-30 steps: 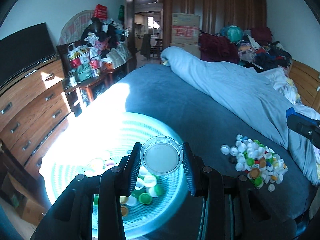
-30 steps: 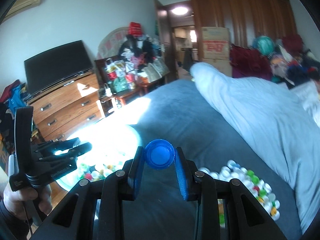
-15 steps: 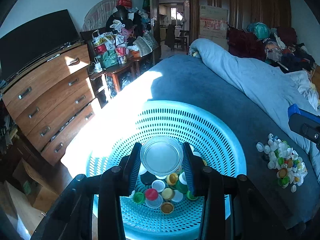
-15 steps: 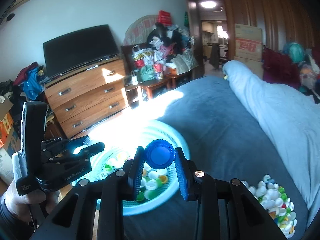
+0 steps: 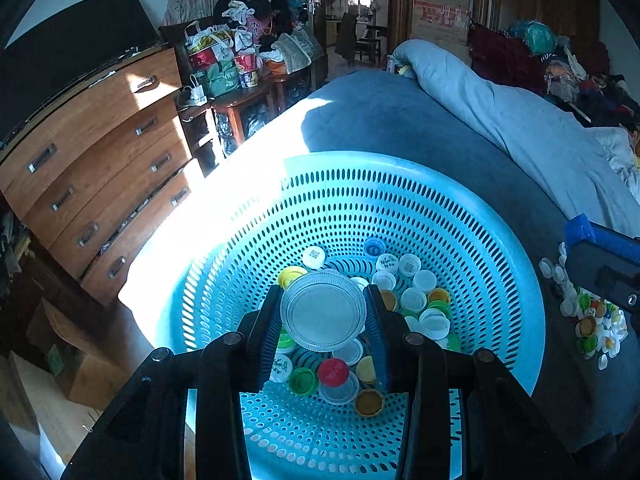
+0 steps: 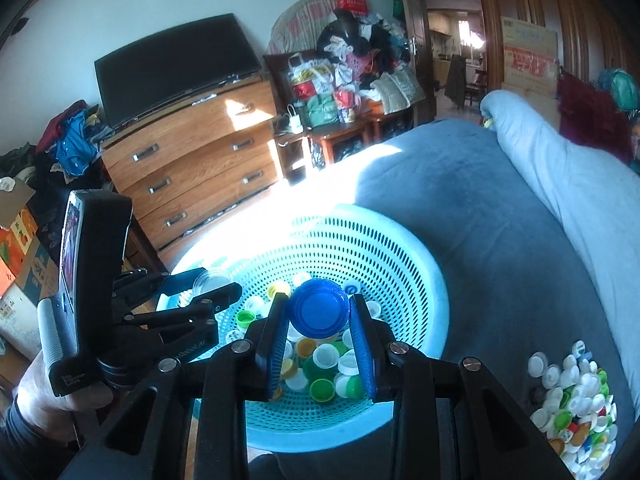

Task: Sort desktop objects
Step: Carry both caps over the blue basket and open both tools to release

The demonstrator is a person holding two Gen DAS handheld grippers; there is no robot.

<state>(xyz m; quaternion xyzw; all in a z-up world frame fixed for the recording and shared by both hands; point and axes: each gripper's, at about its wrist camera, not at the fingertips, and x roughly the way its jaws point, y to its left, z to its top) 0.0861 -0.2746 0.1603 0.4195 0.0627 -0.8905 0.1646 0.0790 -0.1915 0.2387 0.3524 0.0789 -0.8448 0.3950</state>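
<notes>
A round turquoise perforated basket [image 5: 460,216] [image 6: 400,248] sits on the dark blue bed, with several bottle caps in its bottom. My left gripper [image 5: 323,314] hangs over the basket, shut on a clear round lid [image 5: 323,312]. My right gripper [image 6: 318,316] is shut on a blue bottle cap [image 6: 320,312] above the basket's middle. In the right wrist view the left gripper [image 6: 212,286] reaches in from the left, held by a hand [image 6: 44,392]. A heap of loose caps [image 6: 576,404] [image 5: 592,320] lies on the bed to the right of the basket.
A wooden chest of drawers [image 6: 192,168] with a television [image 6: 176,64] on it stands left of the bed. A cluttered side table [image 6: 340,104] stands behind it. A light blue duvet [image 6: 568,176] lies along the bed's right. Cardboard boxes [image 6: 16,256] are on the floor at left.
Both grippers have swung left and down from the bed to over the basket, each still holding its piece. The basket now fills both views and the cap heap has slid right.
</notes>
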